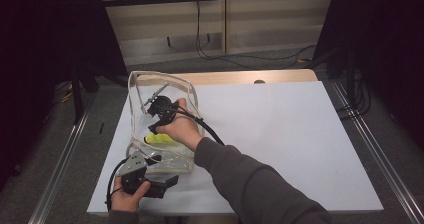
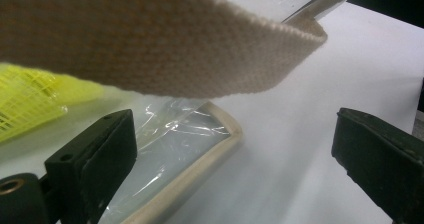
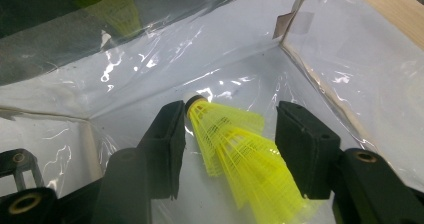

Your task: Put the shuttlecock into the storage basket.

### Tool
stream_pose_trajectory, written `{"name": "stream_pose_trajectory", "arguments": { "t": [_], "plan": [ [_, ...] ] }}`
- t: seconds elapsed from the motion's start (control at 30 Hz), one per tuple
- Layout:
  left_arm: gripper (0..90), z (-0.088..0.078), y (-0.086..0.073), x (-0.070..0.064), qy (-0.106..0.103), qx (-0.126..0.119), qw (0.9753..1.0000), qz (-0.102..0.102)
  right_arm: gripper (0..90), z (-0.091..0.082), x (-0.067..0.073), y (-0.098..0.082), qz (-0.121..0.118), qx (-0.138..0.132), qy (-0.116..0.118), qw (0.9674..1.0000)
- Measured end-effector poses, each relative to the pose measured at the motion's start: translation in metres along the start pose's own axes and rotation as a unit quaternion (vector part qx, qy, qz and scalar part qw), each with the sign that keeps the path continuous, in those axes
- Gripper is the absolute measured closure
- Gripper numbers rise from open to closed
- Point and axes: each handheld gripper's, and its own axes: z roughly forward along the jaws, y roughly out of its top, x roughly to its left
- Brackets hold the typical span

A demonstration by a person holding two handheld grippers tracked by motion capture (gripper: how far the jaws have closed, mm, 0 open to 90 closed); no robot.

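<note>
Right tongs [image 1: 152,115] hidden inside clear bag [image 1: 137,91], behind hand; shuttlecock [image 3: 235,154] skirt cut off at bottom edge; webbing strap [image 2: 150,39] blurred, cropped.

On the white desk [image 1: 280,134], the right claw [image 1: 159,105] reaches inside a clear plastic bag with cream trim [image 1: 186,86] above a yellow shuttlecock [image 1: 160,139]; the left claw [image 1: 172,180] rests beside the bag's near edge.

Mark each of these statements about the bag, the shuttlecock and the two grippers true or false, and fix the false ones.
1. The shuttlecock is yellow. True.
2. The right gripper is clamped on it. False: the shuttlecock lies between the jaws, which stand apart from it.
3. The bag is clear plastic with beige trim. True.
4. The left gripper is inside the bag. False: it is at the bag's near edge, jaws wide.
5. The shuttlecock lies outside the bag. False: inside.
</note>
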Motion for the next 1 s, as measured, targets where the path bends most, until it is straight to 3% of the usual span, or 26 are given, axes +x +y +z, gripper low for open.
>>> {"name": "stream_pose_trajectory", "arguments": {
  "t": [0.33, 0.6, 0.77, 1.0],
  "plan": [
    [4.2, 0.001, 0.000, 0.000, 0.001, -0.003, 1.0000, 0.001, 40.7, -0.009, 0.003, 0.002, 0.002, -0.008, 0.007, 0.9999],
    [4.2, 0.000, 0.001, -0.001, 0.000, 0.001, 1.0000, 0.001, 36.7, -0.025, 0.007, 0.002, -0.005, -0.017, 0.014, 0.9997],
    [4.1, 0.000, 0.001, -0.001, -0.001, 0.001, 1.0000, 0.002, 33.5, -0.035, 0.003, -0.002, 0.006, -0.028, 0.020, 0.9994],
    [4.1, -0.002, 0.000, -0.001, 0.001, 0.002, 1.0000, 0.003, 27.4, -0.048, 0.003, -0.005, 0.004, -0.025, 0.025, 0.9994]
  ]
}}
